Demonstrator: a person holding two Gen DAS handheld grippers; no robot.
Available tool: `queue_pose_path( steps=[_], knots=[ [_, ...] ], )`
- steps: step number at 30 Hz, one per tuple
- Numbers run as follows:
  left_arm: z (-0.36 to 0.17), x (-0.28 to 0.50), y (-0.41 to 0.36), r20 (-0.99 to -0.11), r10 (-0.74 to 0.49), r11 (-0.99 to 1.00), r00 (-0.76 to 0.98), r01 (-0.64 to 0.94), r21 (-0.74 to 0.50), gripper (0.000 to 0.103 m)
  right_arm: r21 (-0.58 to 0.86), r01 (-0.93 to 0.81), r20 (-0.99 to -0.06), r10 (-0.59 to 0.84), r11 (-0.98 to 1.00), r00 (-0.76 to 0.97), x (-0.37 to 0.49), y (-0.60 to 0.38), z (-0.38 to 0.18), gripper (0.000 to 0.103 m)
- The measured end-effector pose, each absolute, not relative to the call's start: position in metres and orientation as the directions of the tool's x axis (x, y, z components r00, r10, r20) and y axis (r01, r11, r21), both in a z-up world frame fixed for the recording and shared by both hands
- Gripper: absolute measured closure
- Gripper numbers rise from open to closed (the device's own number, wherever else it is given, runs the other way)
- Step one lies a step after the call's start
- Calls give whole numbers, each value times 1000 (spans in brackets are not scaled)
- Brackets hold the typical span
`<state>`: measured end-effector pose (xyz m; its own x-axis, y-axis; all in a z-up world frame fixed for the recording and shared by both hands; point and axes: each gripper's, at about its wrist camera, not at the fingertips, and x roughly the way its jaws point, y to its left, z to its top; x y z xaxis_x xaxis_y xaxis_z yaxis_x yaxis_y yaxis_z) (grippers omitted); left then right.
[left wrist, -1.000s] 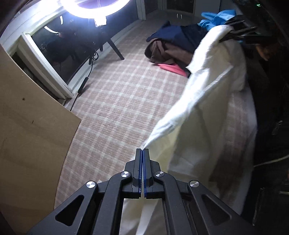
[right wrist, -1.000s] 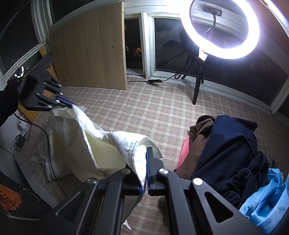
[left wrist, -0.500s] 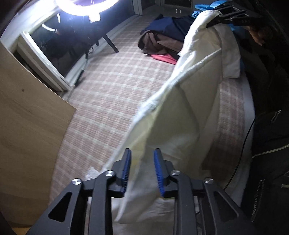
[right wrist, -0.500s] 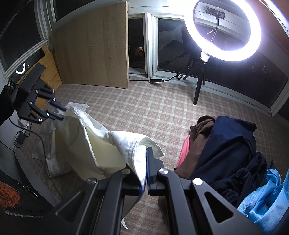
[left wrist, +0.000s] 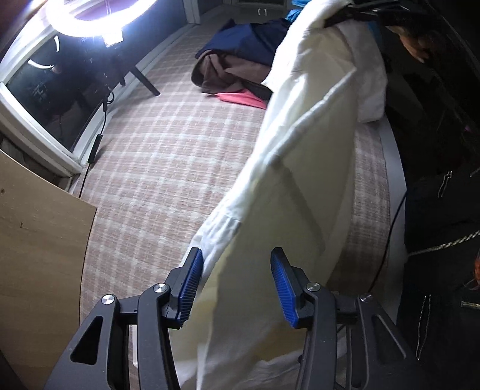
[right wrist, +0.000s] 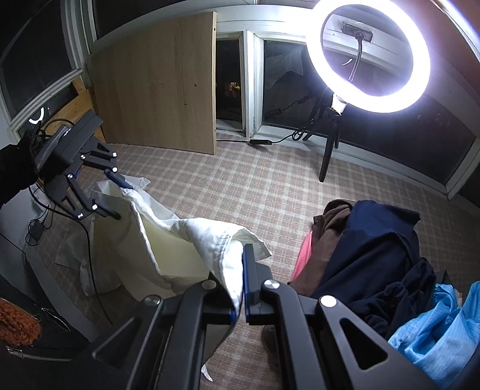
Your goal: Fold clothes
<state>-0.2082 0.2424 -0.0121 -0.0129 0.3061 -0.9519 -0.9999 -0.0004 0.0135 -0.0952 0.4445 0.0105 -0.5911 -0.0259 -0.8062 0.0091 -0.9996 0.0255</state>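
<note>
A: Right wrist view first: what are your jaws doing?

B: Your right gripper [right wrist: 243,279] has its jaws pinched tight on a stitched edge of the white garment [right wrist: 168,240]. The cloth folds over the left finger and hangs down from there.

A: And your other hand?

B: In the left wrist view your left gripper [left wrist: 237,280] stands with its jaws wide apart. The blue ribbed pads [left wrist: 189,285] grip nothing; the garment's edge runs just beside the left pad, and I cannot tell whether it touches. From the right wrist view that gripper [right wrist: 115,198] sits at the far, lower end of the cloth, spread open.

A: Where does the garment lie overall?

B: It hangs as a long drape from your right gripper [left wrist: 345,16], high in the left wrist view, down toward the left one, and its lower part pools on the bed [left wrist: 156,168] with the checked cover.

A: Anything further out?

B: A pile of clothes [right wrist: 369,249] lies loose on the bed: navy, brown, a pink piece beneath, and bright blue fabric [right wrist: 441,324] at the near edge. No basket or bin holds them. Beyond stand a lit ring light [right wrist: 369,57] on its tripod, a wooden board [right wrist: 162,99] leaning by the dark windows, and a cable [right wrist: 90,255] trailing under the cloth.
</note>
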Motion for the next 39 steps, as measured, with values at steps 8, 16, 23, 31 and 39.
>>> queue_pose_path(
  steps=[8, 16, 23, 31, 39],
  knots=[
    [-20, -214, 231, -957, 288, -78, -27, -997, 5, 99, 26, 21, -800, -34, -999, -599, -97, 442, 13, 100],
    [-25, -211, 219, -959, 277, -105, -51, -994, 23, 73, 1, 50, -790, -31, -999, -612, -94, 430, 24, 100],
    [-32, -213, 200, -969, 243, -122, -49, -992, 20, 67, -2, 48, -789, -28, -999, -614, -94, 428, 24, 100],
    [-47, -220, 192, -977, 211, -155, -26, -988, -7, 65, -1, 40, -796, -24, -999, -605, -98, 429, 21, 100],
    [-43, -223, 186, -974, 225, -174, -33, -985, -6, 103, 0, 36, -800, -21, -999, -599, -101, 433, 17, 100]
  ],
)
